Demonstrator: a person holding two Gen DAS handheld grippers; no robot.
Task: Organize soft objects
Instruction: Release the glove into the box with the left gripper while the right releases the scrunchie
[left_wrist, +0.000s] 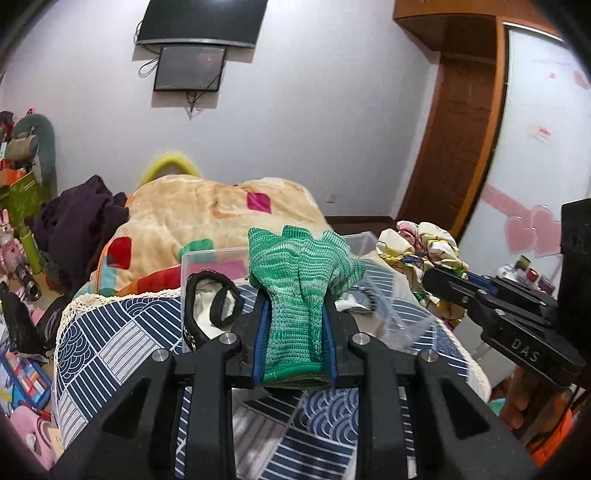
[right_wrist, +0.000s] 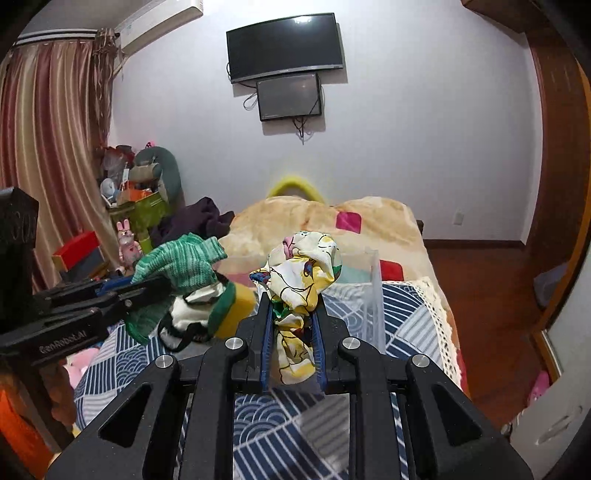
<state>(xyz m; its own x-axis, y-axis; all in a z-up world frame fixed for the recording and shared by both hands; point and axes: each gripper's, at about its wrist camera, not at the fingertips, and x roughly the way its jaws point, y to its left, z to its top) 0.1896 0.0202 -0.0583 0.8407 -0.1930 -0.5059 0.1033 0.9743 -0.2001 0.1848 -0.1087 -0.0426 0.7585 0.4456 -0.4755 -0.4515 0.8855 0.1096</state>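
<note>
The left tool (left_wrist: 295, 306) is squeezed tight on a green knit glove (left_wrist: 299, 273), and the glove's fingers stick up above the blue pads. The right tool (right_wrist: 293, 314) is squeezed tight too, on a bunched-up yellow and white cloth (right_wrist: 303, 273) with cartoon drawings on it. Both things are held up in the air over the bed (left_wrist: 110, 332), just above a clear plastic box (left_wrist: 218, 254) that sits on the blue and white patterned cover. I think they are held there because the box is where the soft things go. Inside the box there is already a white thing with a black edge (left_wrist: 210, 306), and in the right view a yellow sponge-like block (right_wrist: 242, 306) shows next to it. The two tools are near each other but not touching, so each load has room to drop. The glove is floppy and the cloth is all crumpled, so a bit could hang over the box's edge when let go. Behind the box lies a big fluffy blanket (left_wrist: 207, 210) with colored squares.
</note>
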